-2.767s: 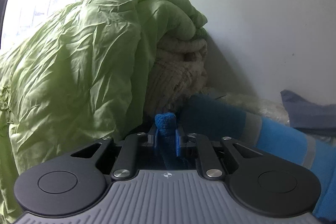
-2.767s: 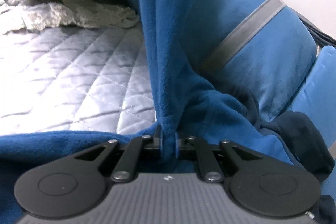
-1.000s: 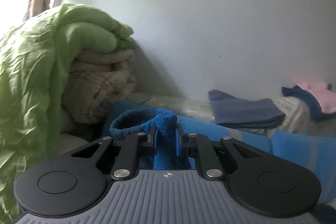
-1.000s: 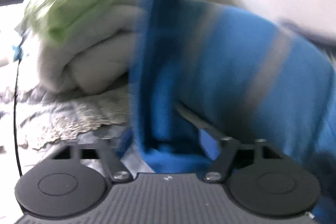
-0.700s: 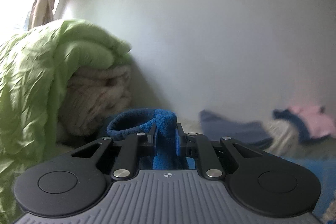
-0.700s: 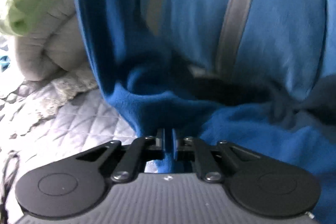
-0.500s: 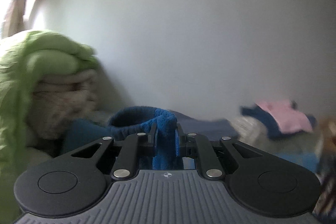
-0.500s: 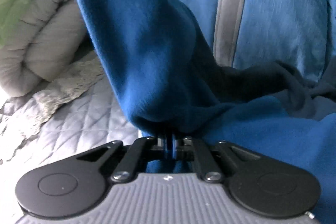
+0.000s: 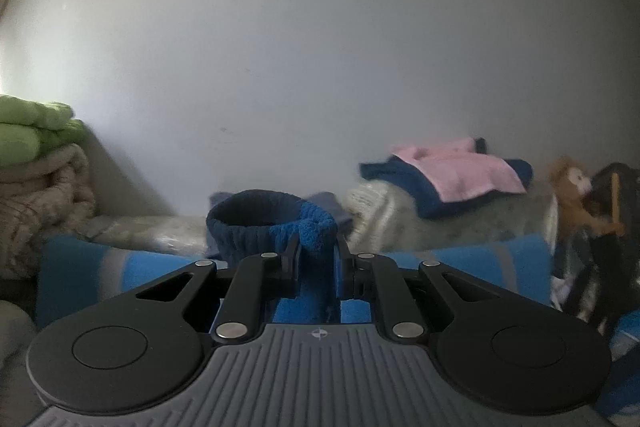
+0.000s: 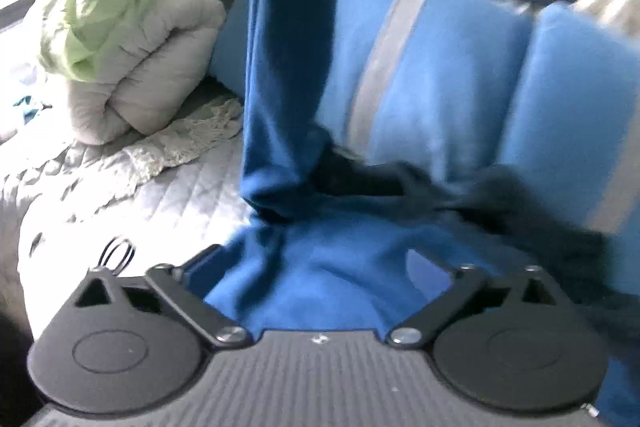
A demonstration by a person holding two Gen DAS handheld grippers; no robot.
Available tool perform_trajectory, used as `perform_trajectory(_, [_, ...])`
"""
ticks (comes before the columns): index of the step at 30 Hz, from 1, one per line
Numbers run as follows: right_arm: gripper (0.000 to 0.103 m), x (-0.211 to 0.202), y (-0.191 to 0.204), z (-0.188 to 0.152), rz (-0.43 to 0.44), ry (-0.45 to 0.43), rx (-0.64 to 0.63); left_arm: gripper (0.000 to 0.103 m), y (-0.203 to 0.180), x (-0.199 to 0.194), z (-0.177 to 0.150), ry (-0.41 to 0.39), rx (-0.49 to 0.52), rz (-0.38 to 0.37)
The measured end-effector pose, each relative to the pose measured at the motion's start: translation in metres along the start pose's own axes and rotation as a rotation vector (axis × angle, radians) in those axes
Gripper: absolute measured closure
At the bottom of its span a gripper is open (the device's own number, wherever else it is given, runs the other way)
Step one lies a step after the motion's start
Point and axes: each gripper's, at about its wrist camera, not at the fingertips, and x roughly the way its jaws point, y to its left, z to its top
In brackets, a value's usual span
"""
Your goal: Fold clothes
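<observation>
At far left of the left wrist view sits a folded green and beige bedding stack [image 9: 36, 163]. The left gripper [image 9: 318, 259] clenches the ribbed cuff of the blue fleece garment [image 9: 280, 227] at centre; bare wall fills the frame above. The right gripper [image 10: 320, 267] jaws are opening, released, fleece lying between them, with open quilted grey bed [image 10: 132, 195] at left.

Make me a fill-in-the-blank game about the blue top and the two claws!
1. The left claw is pinching the blue top's ____, a ribbed ring of cloth.
2. The right claw has its jaws wide ____.
3. The blue top has stripes coloured ____.
4. On the pile by the wall, the pink cloth lies ____ the dark blue cloth.

Missing words: cuff; open; grey; on top of
</observation>
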Motion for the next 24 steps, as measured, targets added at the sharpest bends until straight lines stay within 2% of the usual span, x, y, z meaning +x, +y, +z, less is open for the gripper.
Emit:
perform_trajectory(6, [0.0,-0.118,-0.041,-0.034,0.0,0.013,0.186,0.087,-0.064,0.018,-0.03,0.082,0.03,-0.073])
perform_trajectory(9, [0.0,-0.175,-0.055,-0.053,-0.02,-0.009,0.256,0.082,-0.099,0.026,-0.054,0.13,0.052,-0.111])
perform_trajectory(11, [0.0,-0.209,-0.06,-0.063,-0.084,-0.018,0.259,0.073,-0.123,0.03,-0.073,0.185,0.075,-0.124])
perform_trajectory(13, [0.0,-0.237,-0.064,-0.072,-0.141,-0.019,0.266,0.044,-0.143,0.035,-0.092,0.241,0.085,-0.16])
perform_trajectory(14, [0.0,-0.248,-0.066,-0.077,-0.158,-0.016,0.274,0.036,-0.151,0.037,-0.102,0.259,0.086,-0.188])
perform_trajectory(15, [0.0,-0.256,-0.068,-0.081,-0.165,-0.015,0.28,0.025,-0.159,0.038,-0.112,0.277,0.088,-0.216])
perform_trajectory(18, [0.0,-0.272,-0.076,-0.094,-0.195,-0.008,0.303,0.025,-0.169,0.039,-0.13,0.327,0.075,-0.276])
perform_trajectory(21, [0.0,-0.27,-0.084,-0.104,-0.248,0.002,0.305,0.025,-0.169,0.035,-0.14,0.373,0.047,-0.315])
perform_trajectory(24, [0.0,-0.252,-0.092,-0.115,-0.268,0.029,0.3,0.025,-0.153,0.024,-0.141,0.377,0.057,-0.304])
